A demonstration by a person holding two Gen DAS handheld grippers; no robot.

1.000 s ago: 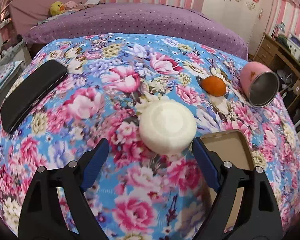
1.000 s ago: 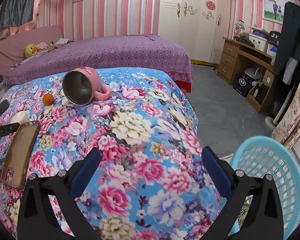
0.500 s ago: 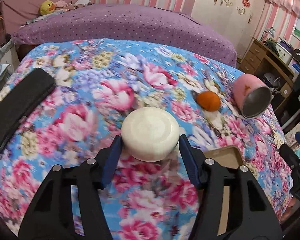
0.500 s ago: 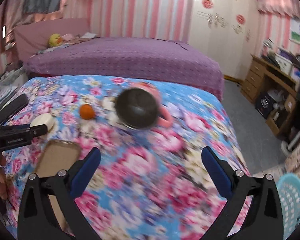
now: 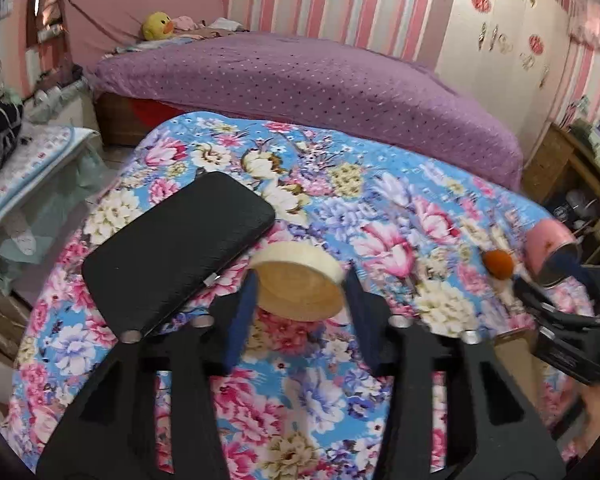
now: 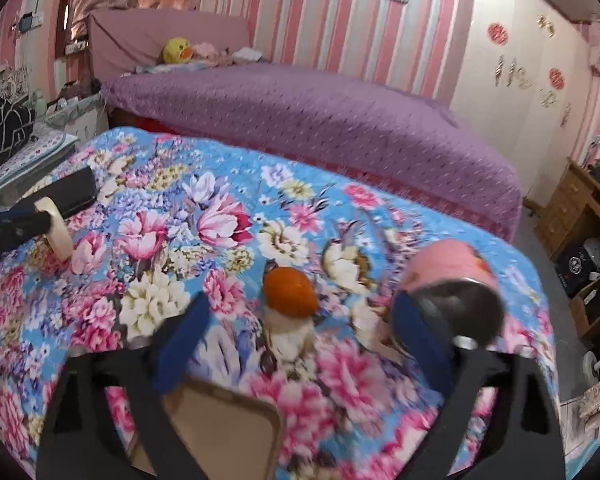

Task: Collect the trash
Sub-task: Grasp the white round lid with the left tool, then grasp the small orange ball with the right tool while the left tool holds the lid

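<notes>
While the left hand-held gripper (image 5: 300,292) clamps the white disc (image 5: 298,280), the right hand-held gripper (image 6: 296,320) gapes by the pink mug (image 6: 452,280).

Floral-covered table and the things lying on it

The table (image 6: 236,216), spread with a blue cloth of pink and white flowers, carries a black case (image 5: 176,252) at far left, a small orange fruit (image 6: 290,292) toward the right with a white scrap (image 6: 288,336) just on its near side, a pink mug (image 6: 452,280) on its side at far right, and a tan phone case (image 6: 220,432) at the near edge.
</notes>
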